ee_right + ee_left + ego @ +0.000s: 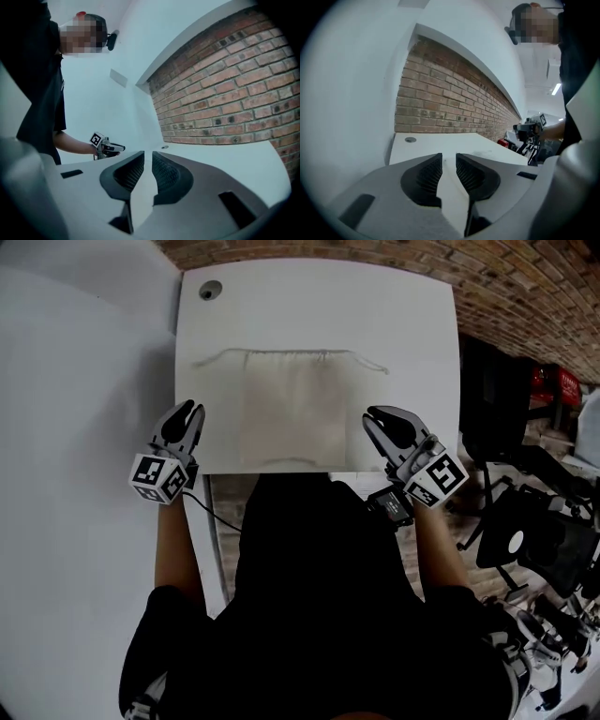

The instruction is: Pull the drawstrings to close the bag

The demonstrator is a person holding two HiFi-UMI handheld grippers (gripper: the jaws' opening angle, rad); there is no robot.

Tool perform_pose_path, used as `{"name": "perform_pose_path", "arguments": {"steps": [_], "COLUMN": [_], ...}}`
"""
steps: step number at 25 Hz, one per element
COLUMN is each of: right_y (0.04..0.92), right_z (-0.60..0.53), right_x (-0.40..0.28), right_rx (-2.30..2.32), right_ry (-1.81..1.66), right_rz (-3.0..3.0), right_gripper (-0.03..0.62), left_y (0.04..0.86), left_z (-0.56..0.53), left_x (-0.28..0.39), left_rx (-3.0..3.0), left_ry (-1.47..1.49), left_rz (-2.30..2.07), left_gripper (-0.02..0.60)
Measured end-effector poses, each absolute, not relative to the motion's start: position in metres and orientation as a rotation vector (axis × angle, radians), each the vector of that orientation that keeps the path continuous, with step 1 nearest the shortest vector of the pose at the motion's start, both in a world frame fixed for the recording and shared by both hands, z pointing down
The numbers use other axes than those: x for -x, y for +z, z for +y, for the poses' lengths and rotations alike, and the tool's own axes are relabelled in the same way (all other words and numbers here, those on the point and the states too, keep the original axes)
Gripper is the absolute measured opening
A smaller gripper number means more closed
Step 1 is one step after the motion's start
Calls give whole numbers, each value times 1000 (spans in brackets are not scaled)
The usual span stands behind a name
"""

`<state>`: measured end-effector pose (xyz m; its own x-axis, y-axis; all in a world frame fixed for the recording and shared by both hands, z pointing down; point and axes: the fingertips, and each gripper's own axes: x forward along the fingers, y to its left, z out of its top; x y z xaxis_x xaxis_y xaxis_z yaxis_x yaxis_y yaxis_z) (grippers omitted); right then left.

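A flat cream drawstring bag [291,413] lies in the middle of the white table [403,324], mouth toward the far side. Its drawstrings trail out to the left [208,358] and to the right [372,365] of the mouth. My left gripper [191,410] hovers at the table's front left edge, beside the bag and apart from it. In the left gripper view the left gripper [449,157] is open with nothing between the jaws. My right gripper [374,416] hangs near the bag's front right corner. It [148,155] is open by a narrow gap and holds nothing.
A round cable hole [208,292] sits in the table's far left corner. A brick wall [525,296] runs behind the table. Dark chairs and equipment [525,531] crowd the floor on the right. A white partition [84,409] borders the left side.
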<state>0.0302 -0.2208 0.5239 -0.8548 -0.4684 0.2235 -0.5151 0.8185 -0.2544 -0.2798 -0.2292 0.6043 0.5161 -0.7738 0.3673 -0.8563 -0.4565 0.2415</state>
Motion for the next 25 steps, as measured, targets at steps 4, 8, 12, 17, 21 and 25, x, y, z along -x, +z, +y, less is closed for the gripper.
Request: {"name": "perform_pose_path", "arguments": {"steps": [4, 8, 12, 17, 21, 25], "right_y": [530, 538, 551, 552, 561, 563], "right_z": [-237, -249, -252, -257, -260, -266], "right_x": [-29, -18, 10, 33, 40, 46], "right_rx": [-838, -872, -818, -774, -763, -763], "right_ry": [501, 524, 554, 512, 514, 516], "right_rz": [-2782, -2737, -2711, -2678, -2668, -2673], "right_gripper": [57, 57, 57, 60, 60, 60], "left_y": [641, 680, 710, 731, 746, 752], "left_z": [-260, -289, -311, -321, -324, -328], "left_x": [309, 321, 330, 329, 324, 319], "left_rx": [-2329, -2336, -2376, -2401, -2411, -2414], "left_ry": [521, 744, 874, 954, 973, 964], "left_rz": [-1343, -1263, -1167, -1039, -984, -917], "left_gripper": [106, 127, 126, 127, 127, 127]}}
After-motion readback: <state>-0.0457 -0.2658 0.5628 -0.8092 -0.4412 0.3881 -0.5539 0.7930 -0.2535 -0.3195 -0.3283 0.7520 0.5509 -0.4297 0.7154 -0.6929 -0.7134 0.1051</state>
